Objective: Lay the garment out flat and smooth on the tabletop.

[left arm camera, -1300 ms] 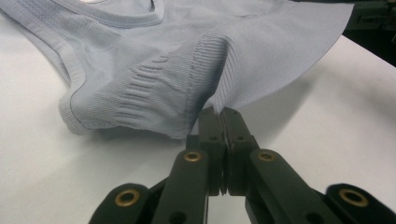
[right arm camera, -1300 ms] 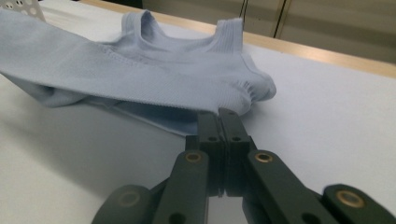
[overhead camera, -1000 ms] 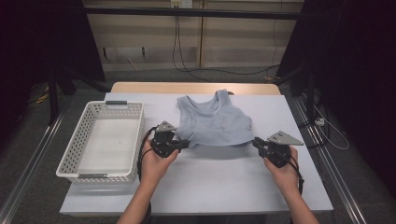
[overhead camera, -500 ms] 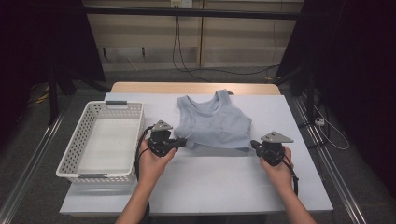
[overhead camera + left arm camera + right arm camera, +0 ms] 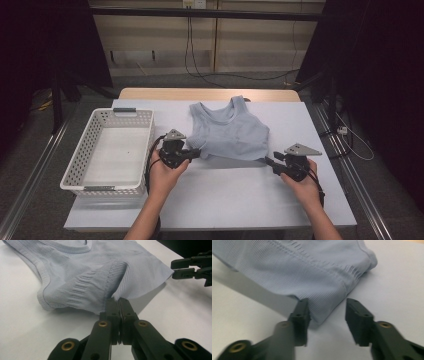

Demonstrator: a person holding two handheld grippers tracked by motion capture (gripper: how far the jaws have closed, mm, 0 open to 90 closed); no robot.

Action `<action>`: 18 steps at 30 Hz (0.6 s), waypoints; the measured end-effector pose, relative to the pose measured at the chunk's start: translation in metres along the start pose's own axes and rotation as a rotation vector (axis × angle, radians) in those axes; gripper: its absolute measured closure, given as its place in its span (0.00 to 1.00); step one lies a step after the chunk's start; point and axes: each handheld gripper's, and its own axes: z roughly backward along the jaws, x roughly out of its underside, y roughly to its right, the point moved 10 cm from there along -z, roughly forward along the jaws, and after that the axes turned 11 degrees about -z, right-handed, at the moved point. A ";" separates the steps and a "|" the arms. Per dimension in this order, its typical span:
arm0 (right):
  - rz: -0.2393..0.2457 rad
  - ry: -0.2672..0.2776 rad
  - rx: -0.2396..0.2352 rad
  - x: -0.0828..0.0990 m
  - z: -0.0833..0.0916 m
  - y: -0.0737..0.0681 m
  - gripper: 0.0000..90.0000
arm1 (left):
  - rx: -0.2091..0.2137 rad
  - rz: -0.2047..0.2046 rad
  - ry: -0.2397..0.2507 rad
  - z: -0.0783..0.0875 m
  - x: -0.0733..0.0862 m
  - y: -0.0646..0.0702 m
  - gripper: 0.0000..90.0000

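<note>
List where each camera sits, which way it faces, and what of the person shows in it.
High view: above the table, facing forward and down on the top and basket; forearms and both hand-held grippers show.
Left gripper view: along shut jaws pinching the top's hem.
Right gripper view: along open jaws at the top's corner.
All share the top.

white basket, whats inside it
Nothing: the white basket shows a bare floor. Its near wall hides a strip of that floor from the high view.

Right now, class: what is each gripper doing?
Left gripper: shut on the light blue top.
Right gripper: open, fingers just been opening, top's corner between them.
</note>
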 end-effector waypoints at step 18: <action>0.033 -0.036 0.056 0.003 -0.019 0.001 0.99 | 0.011 -0.003 -0.005 -0.003 0.001 0.003 0.98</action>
